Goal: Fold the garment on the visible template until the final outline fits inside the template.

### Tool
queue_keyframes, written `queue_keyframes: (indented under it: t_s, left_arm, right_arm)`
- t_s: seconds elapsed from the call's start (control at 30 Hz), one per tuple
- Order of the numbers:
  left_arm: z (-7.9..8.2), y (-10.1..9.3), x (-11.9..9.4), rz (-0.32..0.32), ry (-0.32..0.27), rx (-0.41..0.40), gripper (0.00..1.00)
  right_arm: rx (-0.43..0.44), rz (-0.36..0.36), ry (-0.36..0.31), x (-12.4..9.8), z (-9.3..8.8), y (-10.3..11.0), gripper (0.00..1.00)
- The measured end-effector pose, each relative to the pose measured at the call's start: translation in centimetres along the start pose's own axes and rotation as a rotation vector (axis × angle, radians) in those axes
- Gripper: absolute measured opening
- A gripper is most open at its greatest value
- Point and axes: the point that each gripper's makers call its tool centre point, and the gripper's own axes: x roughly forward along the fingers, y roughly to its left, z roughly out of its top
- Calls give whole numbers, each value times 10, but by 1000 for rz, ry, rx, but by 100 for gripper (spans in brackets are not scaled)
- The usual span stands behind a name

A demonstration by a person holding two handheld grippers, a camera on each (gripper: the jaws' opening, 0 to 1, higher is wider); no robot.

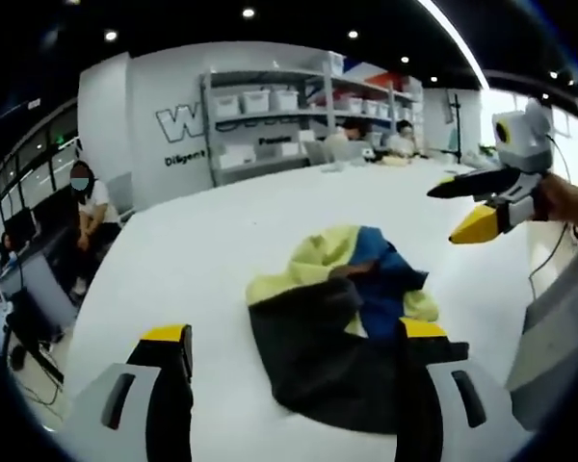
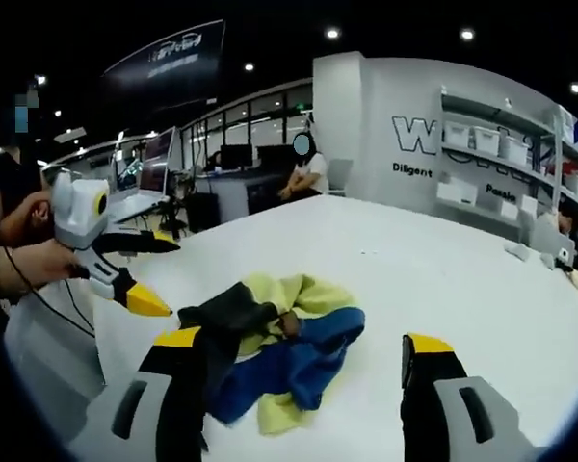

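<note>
A crumpled garment (image 1: 337,332) in black, yellow and blue lies in a heap on the white table (image 1: 212,241). My left gripper (image 1: 294,337) is open just before it, its yellow-tipped jaws on either side of the black part. My right gripper (image 1: 459,207) hangs open above the table to the far right of the heap, held by a hand. In the right gripper view the garment (image 2: 289,361) lies between my right gripper's (image 2: 302,342) open jaws, its black part meeting the left one. My left gripper (image 2: 162,274) is open at the heap's left.
Shelves with white bins (image 1: 270,106) stand against the far wall, with people seated at the table's far end. A person (image 1: 87,207) sits on a chair beyond the table's left edge. Desks with monitors (image 2: 149,168) stand further off. Bare white table (image 2: 433,269) surrounds the heap.
</note>
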Motion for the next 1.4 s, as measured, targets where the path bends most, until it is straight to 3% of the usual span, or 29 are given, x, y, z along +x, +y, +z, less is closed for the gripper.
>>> queue_keyframes:
  t_s: [0.27,0.4,0.47,0.57,0.77,0.9,0.97,1.1,1.23,1.4]
  left_arm:
    - [-8,-10,22,-48,55,37,74]
    - [-11,-15,31,-62,67,50,68]
    - [-16,-20,37,-81,94,52,61]
    - [-20,-24,43,-87,106,61,56]
    - [-23,-28,52,-100,112,60,46]
    - [-29,-34,60,-131,135,65,43]
    - [-30,-36,63,-128,139,69,43]
    - [-33,-39,70,-133,152,84,37]
    - [-32,-35,78,-90,147,136,33]
    - [-38,-35,83,-92,183,93,26]
  right_arm:
    - [-161,12,34,28,-4,2,71]
    - [-162,45,65,41,-13,4,70]
    - [-179,53,91,46,-18,4,67]
    - [-248,44,106,56,-20,2,61]
    - [-302,66,141,69,-28,4,55]
    - [-334,61,158,76,-33,1,47]
    - [-351,53,174,79,-36,-1,44]
    - [-473,22,207,85,-40,-7,38]
    - [-523,20,209,89,-40,-7,32]
    - [-564,17,222,93,-43,-7,27]
